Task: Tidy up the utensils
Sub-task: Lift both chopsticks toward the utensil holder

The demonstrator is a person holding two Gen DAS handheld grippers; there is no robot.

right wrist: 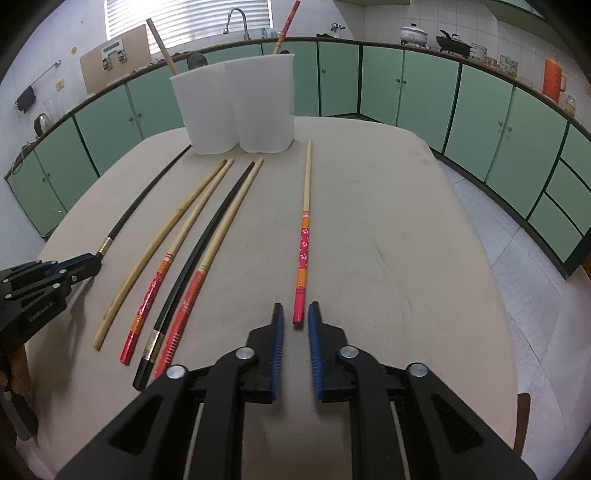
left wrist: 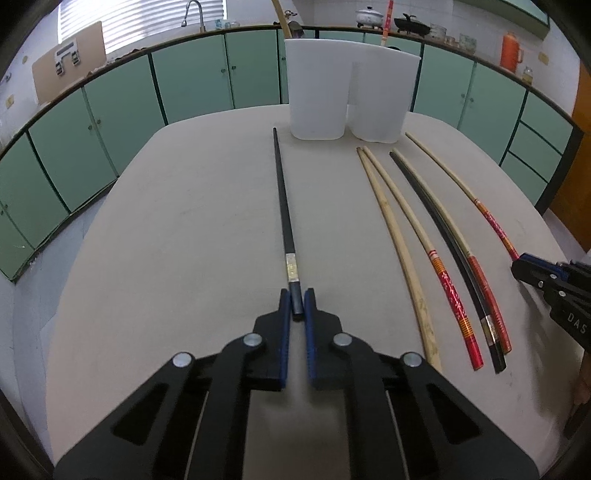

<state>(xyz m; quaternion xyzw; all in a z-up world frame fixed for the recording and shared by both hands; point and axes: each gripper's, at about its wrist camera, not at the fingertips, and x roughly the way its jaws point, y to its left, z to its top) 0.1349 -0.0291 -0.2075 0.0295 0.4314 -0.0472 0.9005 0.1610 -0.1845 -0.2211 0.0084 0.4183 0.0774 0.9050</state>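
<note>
Broad beige counter (left wrist: 166, 221), carrying everything. At its far end, upright, a white two-lobed plastic holder (left wrist: 317, 92), with a pale wooden stick (right wrist: 160, 40) and a red-patterned stick (right wrist: 286, 22) poking out of the top.

Left tongs (left wrist: 296, 302) pressed together on the near end of a long black chopstick with a metal band (left wrist: 282, 199), lying flat and pointing at the holder, tip just short of it.

Right tongs (right wrist: 297, 314) closed in around the red end of a pale chopstick with a red flowered handle (right wrist: 303, 243), also flat on the counter.

Between those two, four more loose chopsticks (right wrist: 192, 254), close together, apart from both tongs: plain wood, red-handled, black, red-handled.
</note>
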